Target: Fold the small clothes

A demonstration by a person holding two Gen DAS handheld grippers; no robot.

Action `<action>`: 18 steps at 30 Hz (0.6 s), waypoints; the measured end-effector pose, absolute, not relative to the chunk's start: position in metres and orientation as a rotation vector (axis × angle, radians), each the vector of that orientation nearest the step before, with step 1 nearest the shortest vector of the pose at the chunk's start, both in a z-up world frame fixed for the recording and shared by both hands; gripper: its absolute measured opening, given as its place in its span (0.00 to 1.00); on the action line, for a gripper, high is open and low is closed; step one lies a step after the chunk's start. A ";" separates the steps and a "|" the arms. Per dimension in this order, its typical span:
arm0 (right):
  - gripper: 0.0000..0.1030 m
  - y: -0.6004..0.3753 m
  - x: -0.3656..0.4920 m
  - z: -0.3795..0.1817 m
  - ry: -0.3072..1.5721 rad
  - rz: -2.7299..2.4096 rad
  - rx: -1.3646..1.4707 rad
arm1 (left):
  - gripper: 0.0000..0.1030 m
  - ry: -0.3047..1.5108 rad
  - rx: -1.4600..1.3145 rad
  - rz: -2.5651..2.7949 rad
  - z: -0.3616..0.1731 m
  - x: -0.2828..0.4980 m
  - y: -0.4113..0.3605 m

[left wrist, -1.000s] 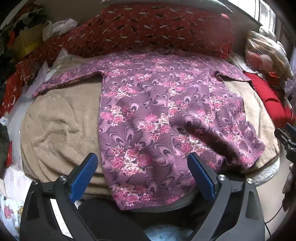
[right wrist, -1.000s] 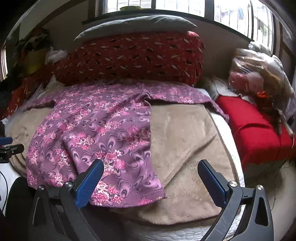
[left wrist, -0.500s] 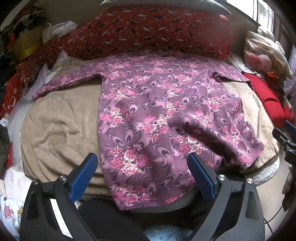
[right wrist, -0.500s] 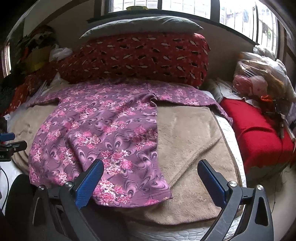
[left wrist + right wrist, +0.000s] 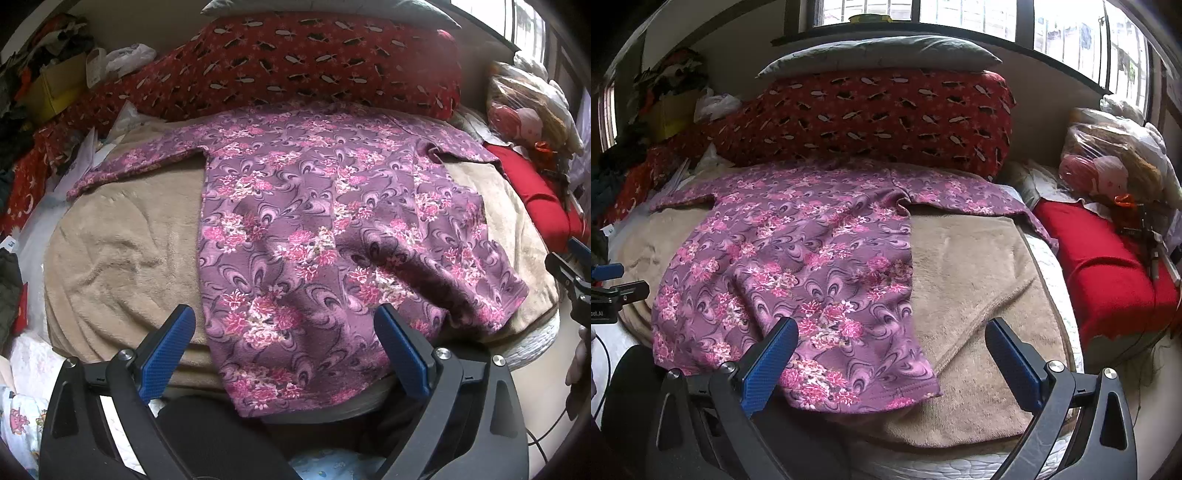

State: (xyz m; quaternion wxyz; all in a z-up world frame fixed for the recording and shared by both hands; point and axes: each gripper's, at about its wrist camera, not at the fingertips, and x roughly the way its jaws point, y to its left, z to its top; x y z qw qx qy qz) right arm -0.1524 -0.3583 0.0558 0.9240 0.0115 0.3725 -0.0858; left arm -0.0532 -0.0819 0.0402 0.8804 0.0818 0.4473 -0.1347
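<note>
Left wrist view: the left gripper (image 5: 284, 343) is hovering over the near hem of the purple floral shirt (image 5: 332, 236), fingers spread wide and holding nothing. The right gripper (image 5: 890, 358) is likewise gaping above the shirt's hem corner. The shirt is lying flat on the beige blanket (image 5: 975, 280), sleeves reaching outward, in front of the red patterned pillow (image 5: 879, 118).

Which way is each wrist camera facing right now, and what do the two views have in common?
Left wrist: sits behind the open left gripper, facing the near hem of the purple floral top from its left half; the right gripper shows at the right edge.
Right wrist: sits behind the open right gripper, facing the top's right hem corner and the beige blanket; the left gripper shows at the left edge.
Shared: the top, the blanket, and the red patterned pillow.
</note>
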 end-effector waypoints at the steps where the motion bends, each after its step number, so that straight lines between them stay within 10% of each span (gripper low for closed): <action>1: 0.98 -0.359 -0.152 0.056 0.765 -0.176 0.026 | 0.95 0.931 0.170 -0.281 0.040 -0.053 -0.081; 18: 0.98 -0.359 -0.147 0.051 0.779 -0.152 0.055 | 0.95 0.944 0.168 -0.280 0.036 -0.053 -0.076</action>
